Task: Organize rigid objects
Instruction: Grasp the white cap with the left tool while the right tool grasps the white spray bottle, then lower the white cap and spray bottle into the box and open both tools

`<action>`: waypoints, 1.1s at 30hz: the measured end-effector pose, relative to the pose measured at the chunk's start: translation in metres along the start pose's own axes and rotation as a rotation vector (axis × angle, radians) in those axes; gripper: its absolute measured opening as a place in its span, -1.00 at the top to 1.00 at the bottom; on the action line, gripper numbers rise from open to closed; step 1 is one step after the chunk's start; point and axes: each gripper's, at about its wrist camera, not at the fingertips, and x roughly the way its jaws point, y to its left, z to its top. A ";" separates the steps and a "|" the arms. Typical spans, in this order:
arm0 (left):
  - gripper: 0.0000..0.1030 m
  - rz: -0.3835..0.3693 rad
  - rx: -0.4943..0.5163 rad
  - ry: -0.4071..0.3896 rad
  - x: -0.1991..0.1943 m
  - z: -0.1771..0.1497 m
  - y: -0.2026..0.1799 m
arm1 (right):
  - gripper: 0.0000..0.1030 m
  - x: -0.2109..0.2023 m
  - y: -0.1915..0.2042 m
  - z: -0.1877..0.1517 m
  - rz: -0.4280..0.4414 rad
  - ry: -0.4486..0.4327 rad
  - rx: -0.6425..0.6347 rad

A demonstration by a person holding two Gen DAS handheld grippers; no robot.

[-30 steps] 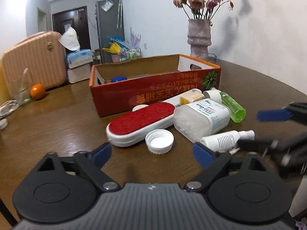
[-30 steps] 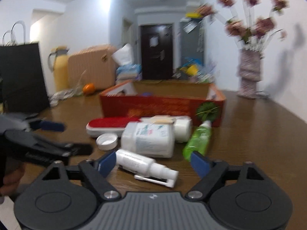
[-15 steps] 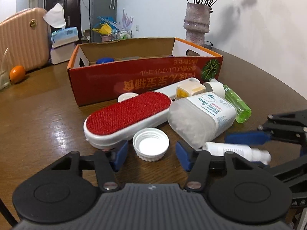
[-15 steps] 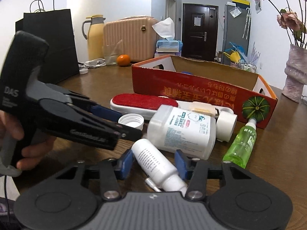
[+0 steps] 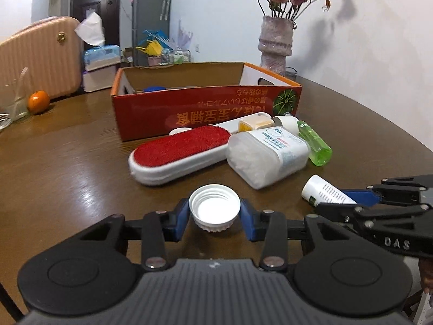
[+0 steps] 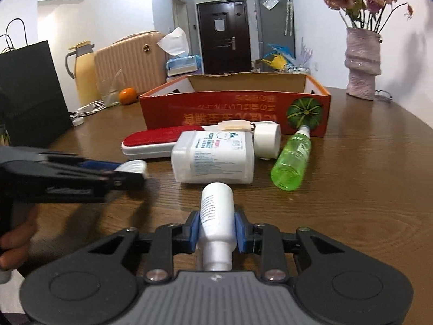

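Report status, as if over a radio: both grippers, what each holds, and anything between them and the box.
Left gripper shut on white cap. Right gripper shut on white spray bottle. Lint brush, white jar, green bottle lie before red box.

A dark brown wooden counter [image 6: 351,189] with a rounded edge carries everything. Far on it sits a red cardboard box [image 6: 235,111]. Just in front of the box lie a red-faced lint brush [image 6: 151,142], a white square bottle [image 6: 213,157] on its side with a white roll [image 6: 268,139] beside it, and a green bottle [image 6: 293,162] to the right. At the far right stands a pale vase [image 6: 362,65]; at the far left rests an orange [image 6: 127,95].
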 end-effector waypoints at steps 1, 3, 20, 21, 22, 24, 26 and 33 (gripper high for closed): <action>0.21 0.011 -0.001 -0.006 -0.007 -0.004 -0.001 | 0.48 -0.004 -0.001 -0.002 0.005 -0.003 0.010; 0.21 0.027 -0.015 -0.016 -0.021 -0.012 -0.002 | 0.48 -0.011 0.001 -0.007 0.014 -0.014 0.022; 0.21 0.023 -0.055 -0.203 -0.118 -0.030 -0.010 | 0.48 -0.111 0.019 -0.003 -0.051 -0.206 0.003; 0.21 0.024 -0.052 -0.207 -0.120 -0.030 -0.010 | 0.48 -0.114 0.018 -0.002 -0.055 -0.213 0.006; 0.21 0.027 -0.053 -0.210 -0.121 -0.030 -0.010 | 0.48 -0.116 0.017 -0.002 -0.058 -0.219 0.008; 0.21 0.029 -0.052 -0.218 -0.122 -0.027 -0.009 | 0.48 -0.119 0.016 0.001 -0.062 -0.228 0.007; 0.21 0.023 -0.052 -0.225 -0.120 -0.023 -0.006 | 0.48 -0.118 0.015 0.006 -0.063 -0.237 -0.008; 0.21 0.017 -0.059 -0.241 -0.087 0.019 0.015 | 0.48 -0.092 0.003 0.046 -0.072 -0.242 -0.081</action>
